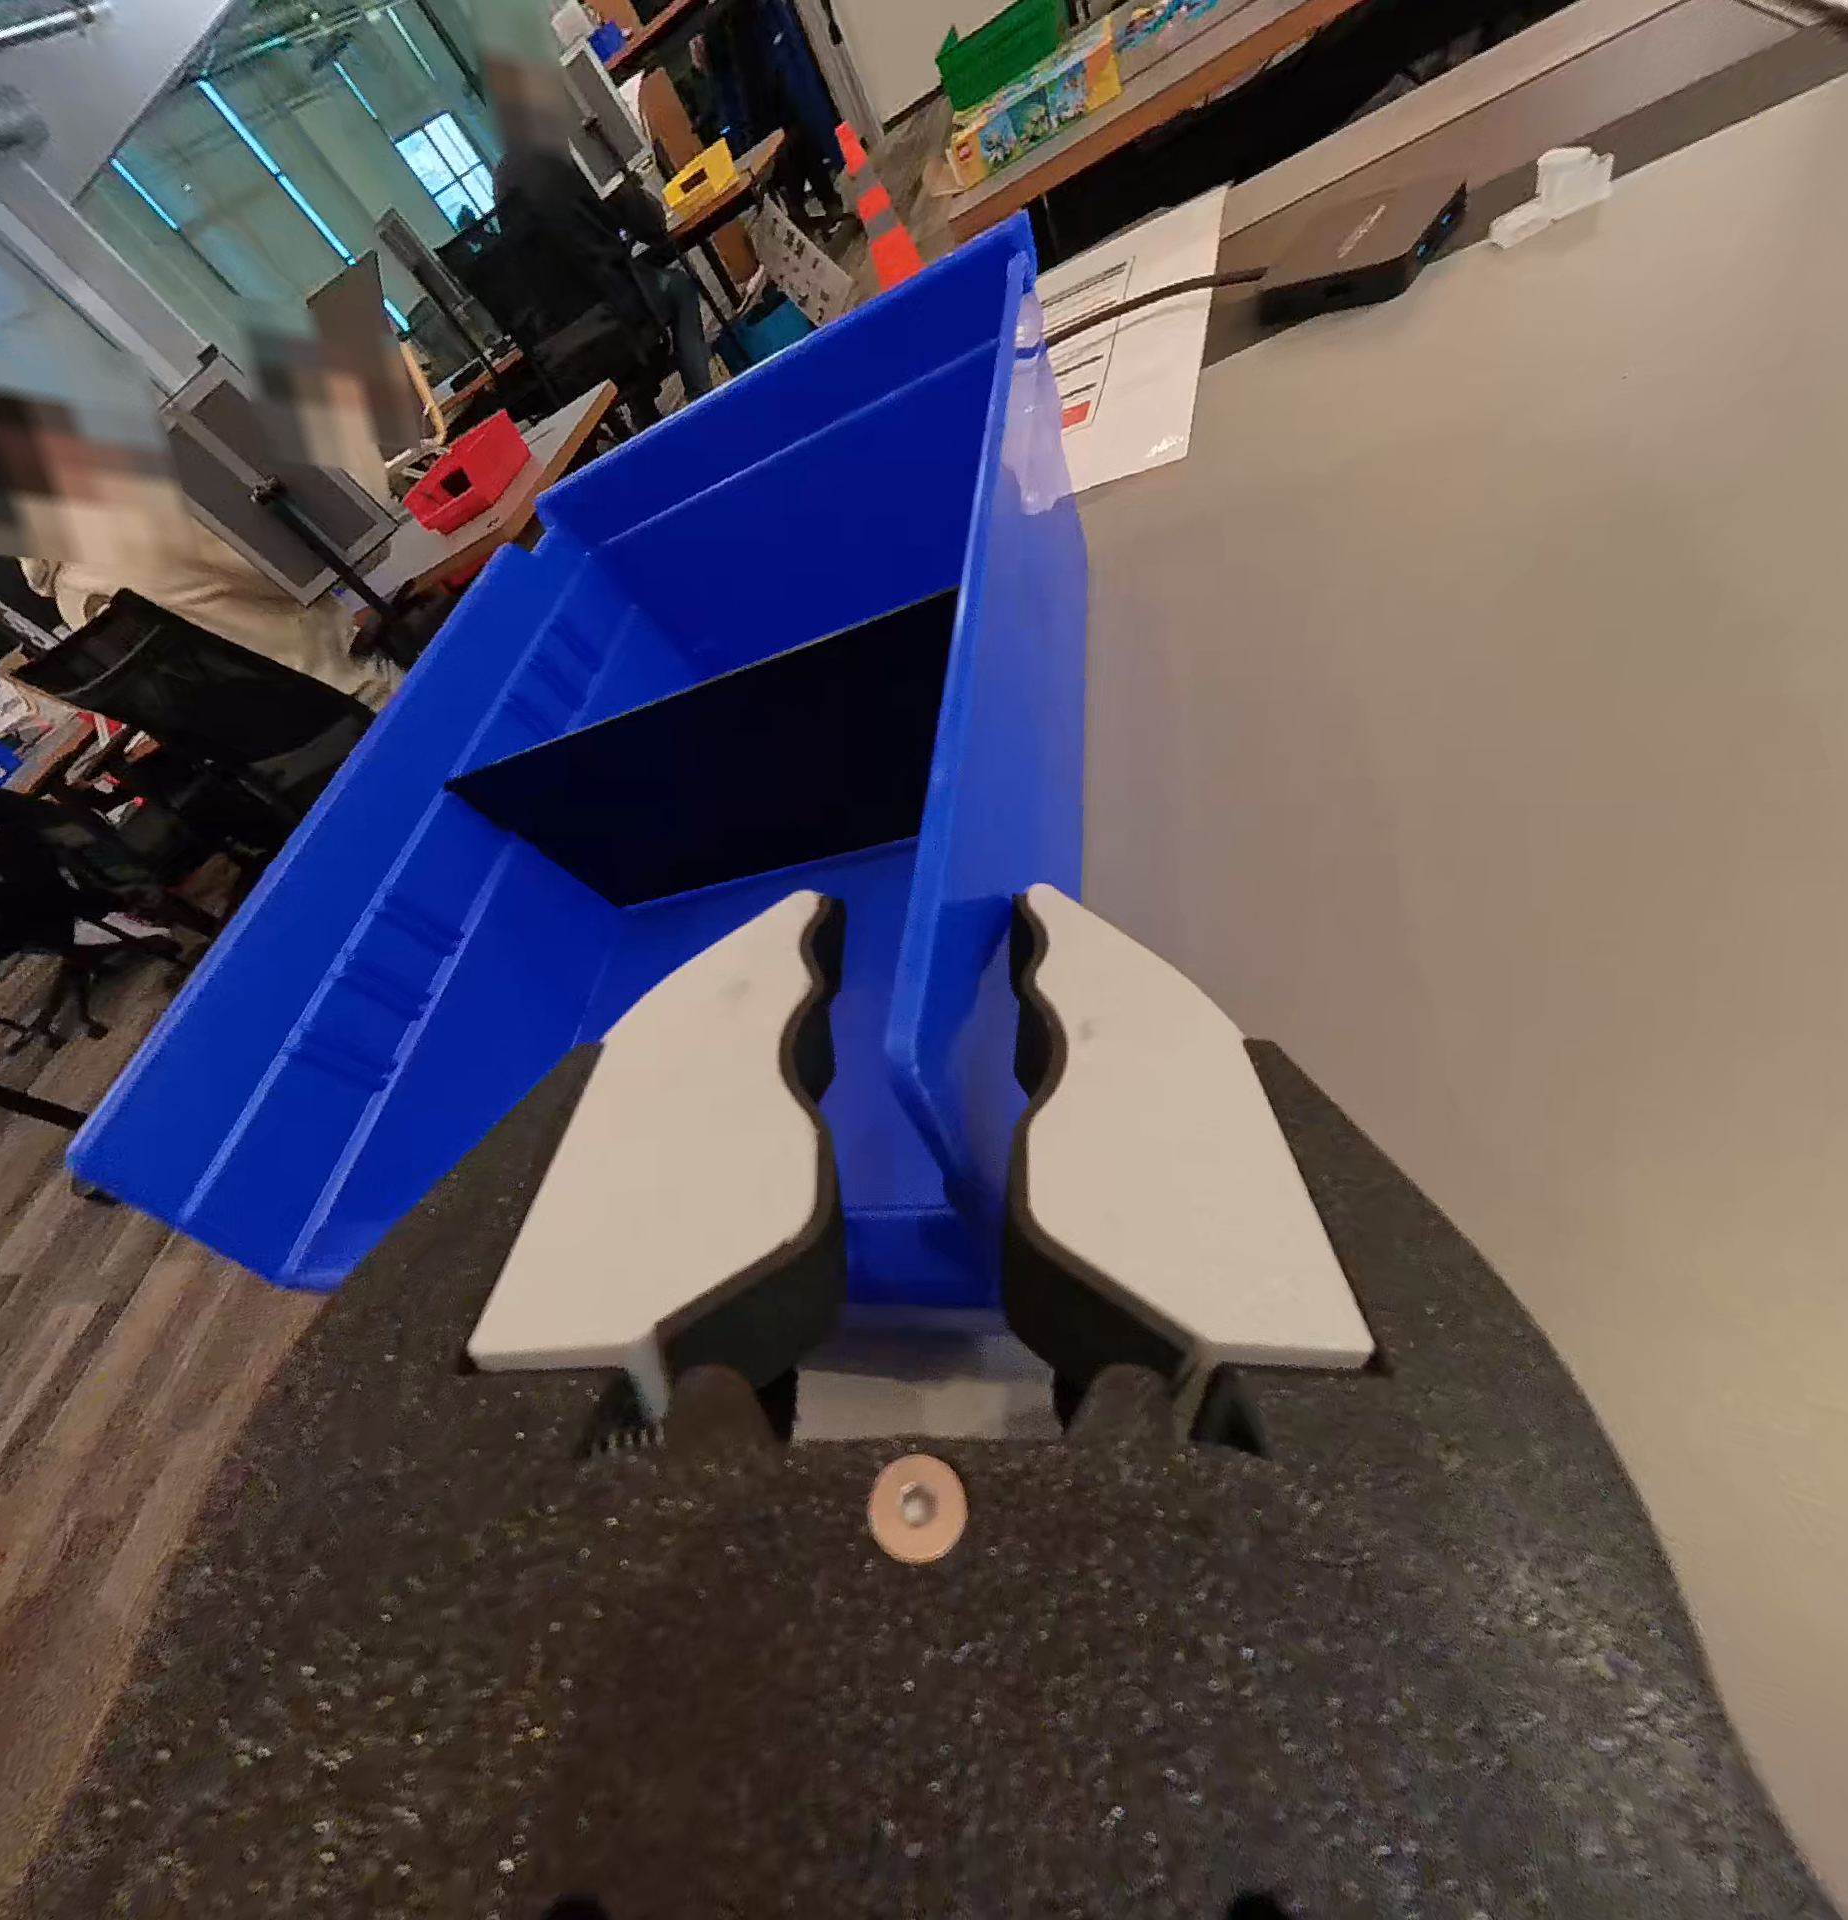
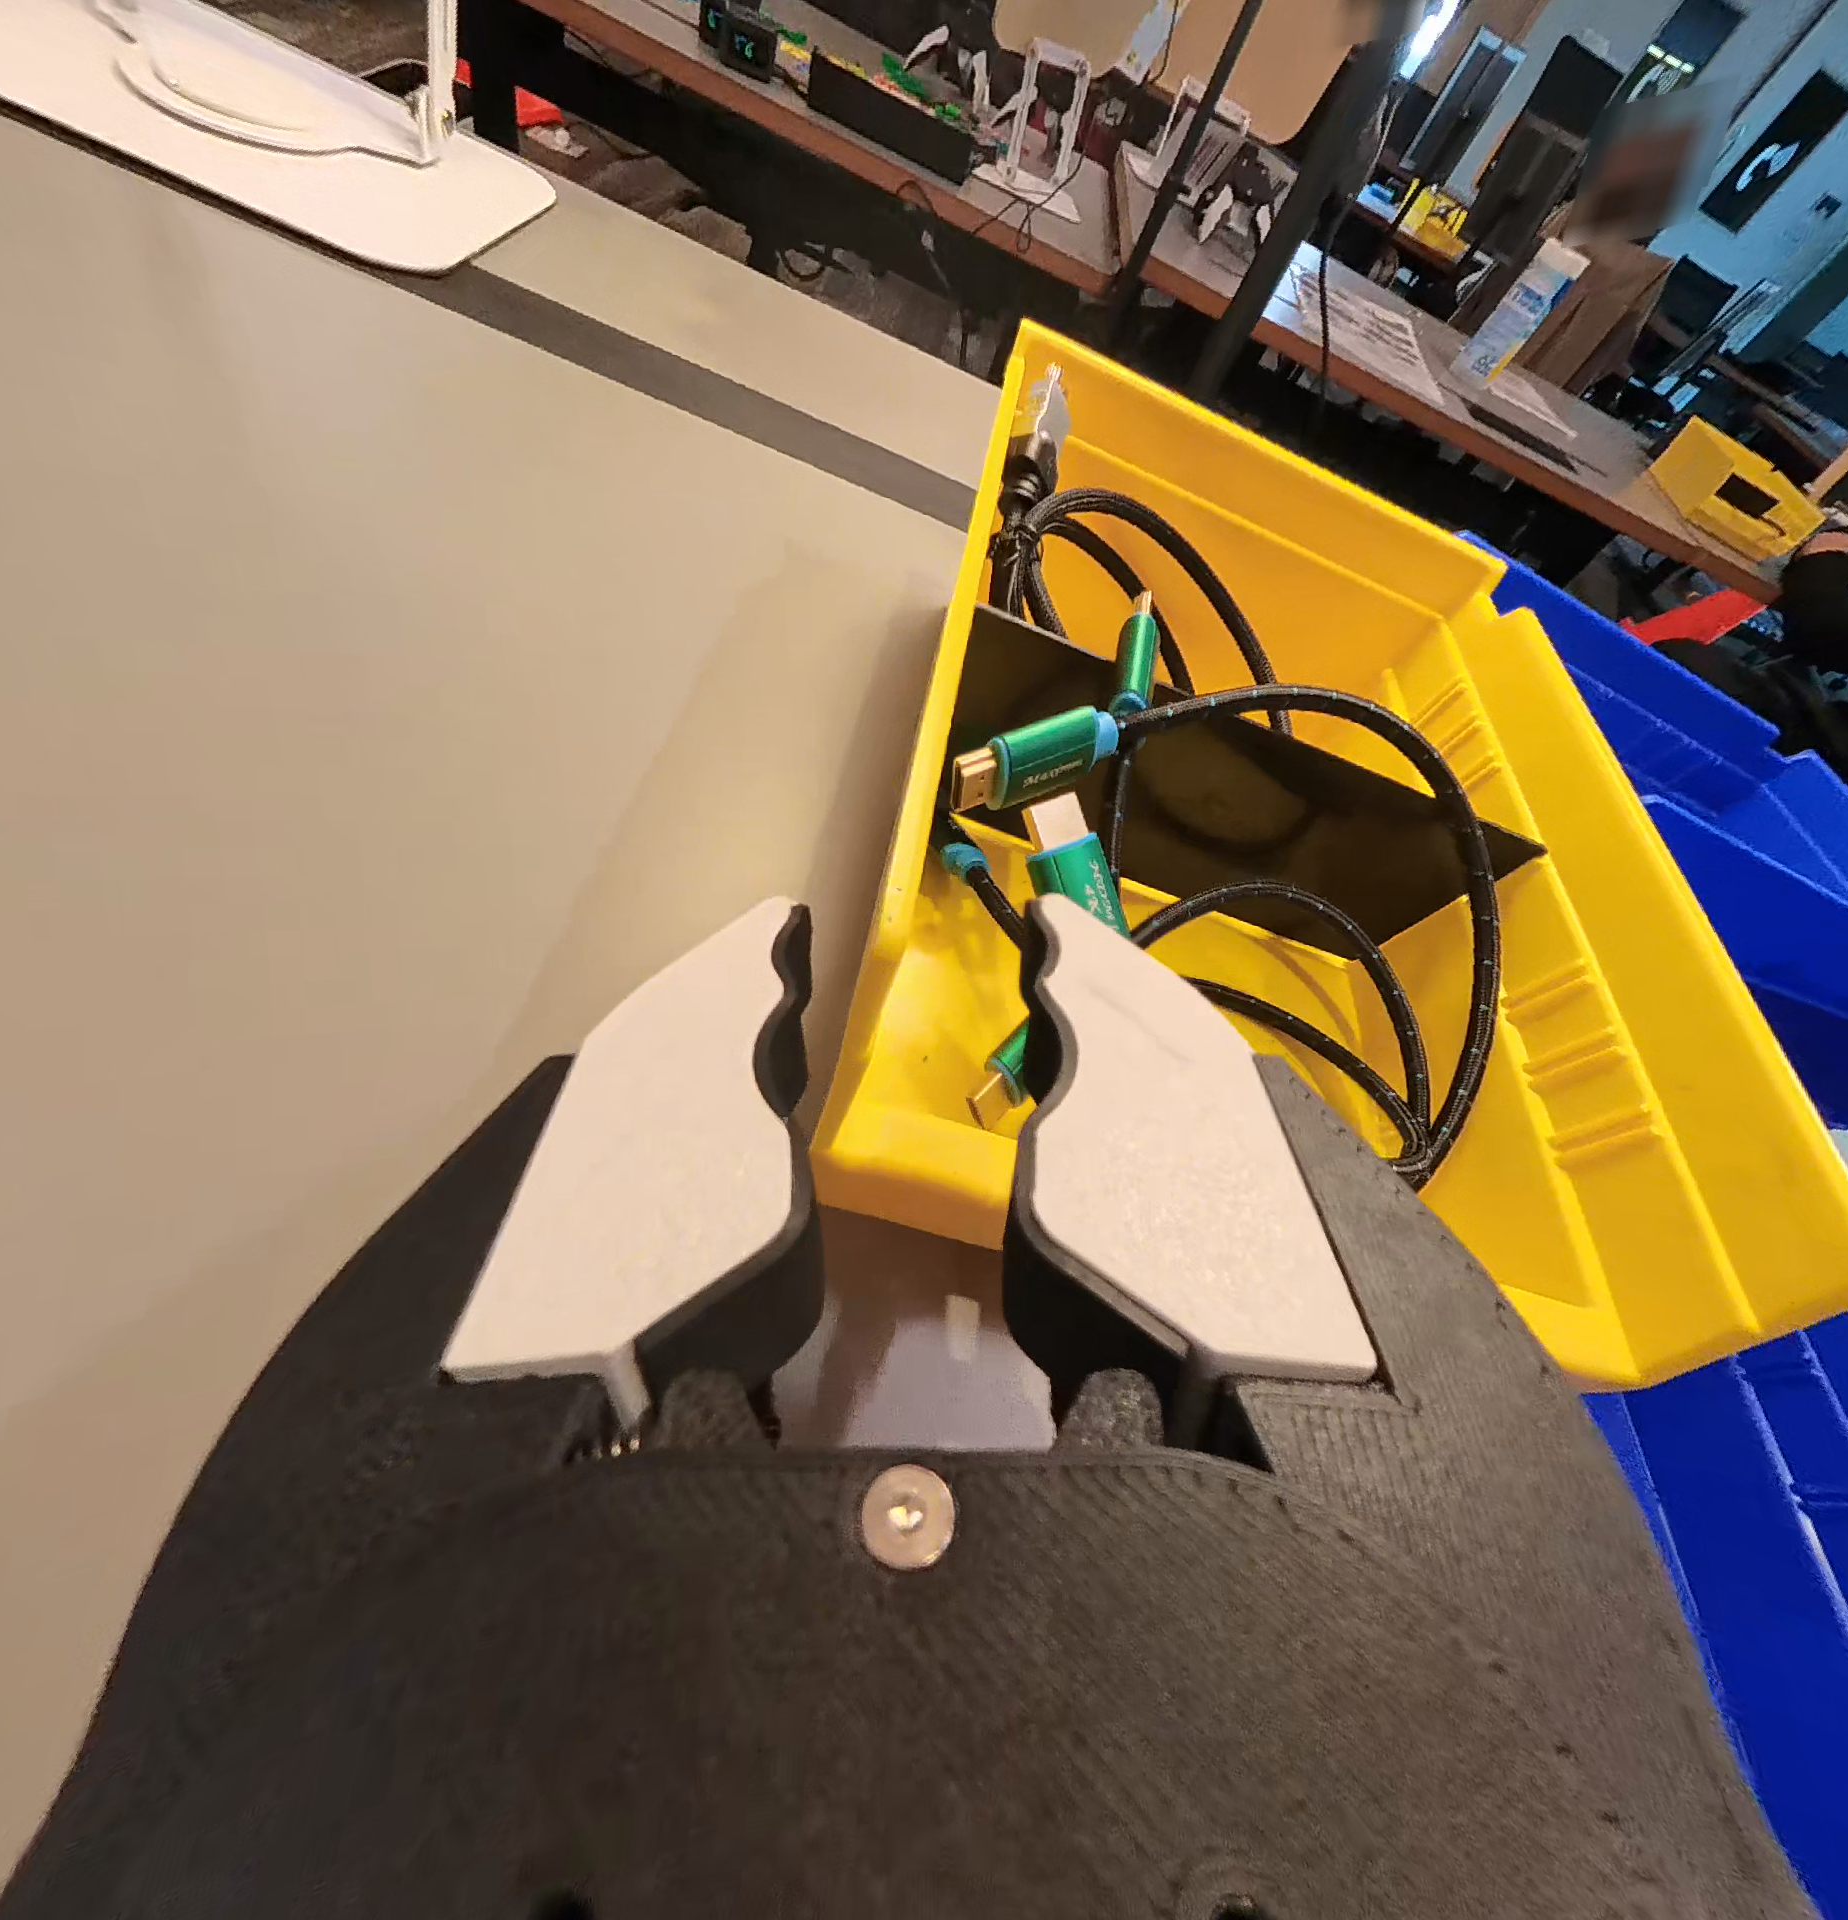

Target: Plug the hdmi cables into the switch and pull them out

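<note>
- Right wrist view showed the right hand-held gripper with fingers apart, empty, over the near corner of the yellow bin; the HDMI cables lay just ahead.
- Best approach, I judged: grip a green plug body squarely, clear of the braid.
- Left hand-held gripper was apart, straddling the blue bin wall; the switch sat far ahead on the table.

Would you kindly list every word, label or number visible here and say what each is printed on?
I do not copy out writing; these things bear it:
green HDMI plug: white lettering along its shell.
paper sheet: printed lines, too small to read.
black switch: faint mark on top, blurred.
colourful box: a logo, too small to read.
</note>
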`<action>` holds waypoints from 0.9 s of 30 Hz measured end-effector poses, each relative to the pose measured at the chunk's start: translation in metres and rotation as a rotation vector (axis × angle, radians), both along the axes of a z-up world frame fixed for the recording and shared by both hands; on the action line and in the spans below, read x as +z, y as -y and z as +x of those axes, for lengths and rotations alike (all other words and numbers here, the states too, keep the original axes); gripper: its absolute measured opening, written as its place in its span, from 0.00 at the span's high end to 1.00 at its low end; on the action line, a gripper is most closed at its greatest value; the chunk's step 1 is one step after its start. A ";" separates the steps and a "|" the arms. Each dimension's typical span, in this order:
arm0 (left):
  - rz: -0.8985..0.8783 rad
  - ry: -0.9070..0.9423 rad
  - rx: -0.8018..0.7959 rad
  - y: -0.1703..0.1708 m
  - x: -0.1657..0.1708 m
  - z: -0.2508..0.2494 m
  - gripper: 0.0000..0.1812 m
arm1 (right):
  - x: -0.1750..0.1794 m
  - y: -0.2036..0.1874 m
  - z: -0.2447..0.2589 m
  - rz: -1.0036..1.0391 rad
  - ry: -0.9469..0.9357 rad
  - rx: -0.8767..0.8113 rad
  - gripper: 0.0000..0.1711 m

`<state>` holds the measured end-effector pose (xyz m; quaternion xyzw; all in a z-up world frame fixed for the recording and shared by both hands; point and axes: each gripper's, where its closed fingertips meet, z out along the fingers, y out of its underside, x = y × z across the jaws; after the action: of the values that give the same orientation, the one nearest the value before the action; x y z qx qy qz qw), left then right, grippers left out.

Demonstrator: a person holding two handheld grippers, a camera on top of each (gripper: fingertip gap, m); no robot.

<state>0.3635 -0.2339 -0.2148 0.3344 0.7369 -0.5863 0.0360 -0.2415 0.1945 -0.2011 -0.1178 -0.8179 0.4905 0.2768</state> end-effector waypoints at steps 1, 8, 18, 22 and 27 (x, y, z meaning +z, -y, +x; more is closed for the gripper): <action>0.000 0.001 -0.010 0.001 -0.001 -0.002 0.84 | 0.000 0.001 0.000 0.004 0.003 -0.005 0.78; -0.010 -0.015 -0.078 -0.003 -0.002 -0.010 0.93 | -0.013 0.014 -0.009 0.062 0.013 -0.050 0.95; -0.045 -0.055 -0.288 -0.063 0.008 -0.025 0.97 | -0.014 0.018 -0.008 0.009 0.047 0.020 0.96; -0.044 -0.052 -0.424 -0.092 0.011 -0.043 0.97 | -0.014 0.022 -0.002 0.001 0.055 0.111 0.96; -0.027 -0.055 -0.682 -0.133 0.012 -0.073 0.97 | -0.014 0.033 0.014 -0.006 0.084 0.272 0.97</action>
<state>0.2908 -0.1009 -0.2030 0.5451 0.5758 -0.5830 -0.1774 -0.2275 0.1612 -0.2151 -0.0273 -0.8355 0.5207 0.1731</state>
